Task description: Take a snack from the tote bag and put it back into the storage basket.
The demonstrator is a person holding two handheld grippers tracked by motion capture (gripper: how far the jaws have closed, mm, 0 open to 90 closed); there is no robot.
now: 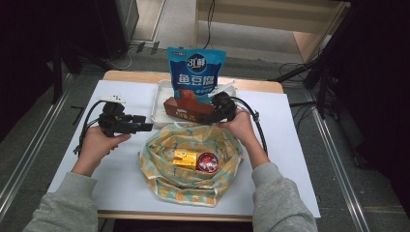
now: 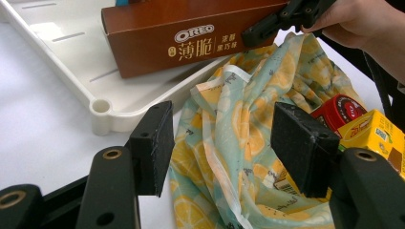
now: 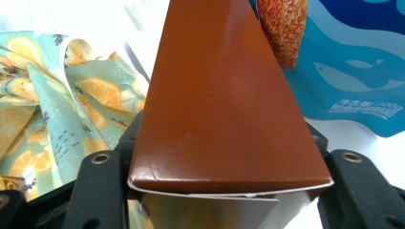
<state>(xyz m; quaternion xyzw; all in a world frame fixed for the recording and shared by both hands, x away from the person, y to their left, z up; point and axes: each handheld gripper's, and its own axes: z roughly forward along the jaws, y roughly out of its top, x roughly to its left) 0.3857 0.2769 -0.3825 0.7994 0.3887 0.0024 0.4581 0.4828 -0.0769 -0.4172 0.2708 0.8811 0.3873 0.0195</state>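
A brown Oreo box [image 1: 186,110] lies slanted over the front rim of a white tray [image 1: 157,108]. My right gripper [image 1: 212,116] is shut on its right end; in the right gripper view the box [image 3: 224,105] fills the gap between the jaws of this gripper [image 3: 227,138]. Just in front sits an open cloth bag with a lemon print [image 1: 193,164]. It holds a small yellow carton [image 1: 185,158] and a red round tin [image 1: 208,163]. My left gripper [image 1: 145,126] stands open at the bag's left edge, and the left gripper [image 2: 222,143] has the cloth [image 2: 239,119] beyond its empty jaws.
A blue snack pouch [image 1: 196,72] stands upright at the back of the tray, behind the box. The white table top [image 1: 121,183] has free room left of the bag and along the right side. Black cables trail from both grippers.
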